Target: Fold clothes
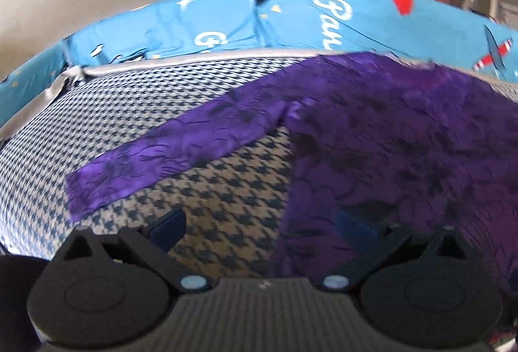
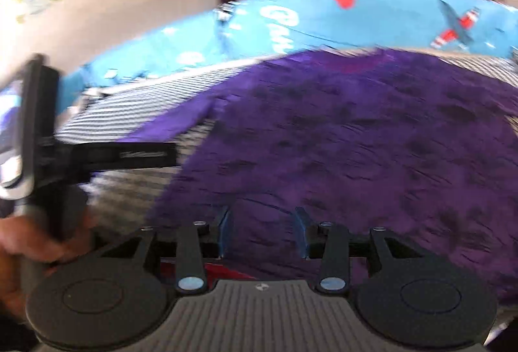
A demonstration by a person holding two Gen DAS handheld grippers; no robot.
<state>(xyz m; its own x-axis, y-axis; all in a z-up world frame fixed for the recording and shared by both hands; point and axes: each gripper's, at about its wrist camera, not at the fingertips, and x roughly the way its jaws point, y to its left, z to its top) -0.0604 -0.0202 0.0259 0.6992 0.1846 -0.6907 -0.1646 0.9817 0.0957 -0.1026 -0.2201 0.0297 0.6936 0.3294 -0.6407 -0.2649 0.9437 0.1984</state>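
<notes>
The purple long-sleeved garment with dark blotches (image 1: 388, 132) lies spread on my houndstooth-patterned blue-and-cream bed cover (image 1: 162, 93), one sleeve stretched left. My left gripper (image 1: 262, 225) hangs over its edge, fingers spread wide, holding nothing. My right gripper (image 2: 263, 229) hovers above the cloth, fingers parted and empty. A bright blue printed quilt (image 1: 291, 18) lies behind.

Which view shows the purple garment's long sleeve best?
The left wrist view: the sleeve lies stretched out flat across the houndstooth cover, visible to its cuff and fairly sharp. The right wrist view shows only a short blurred stretch of it, partly hidden behind the other gripper's frame.
</notes>
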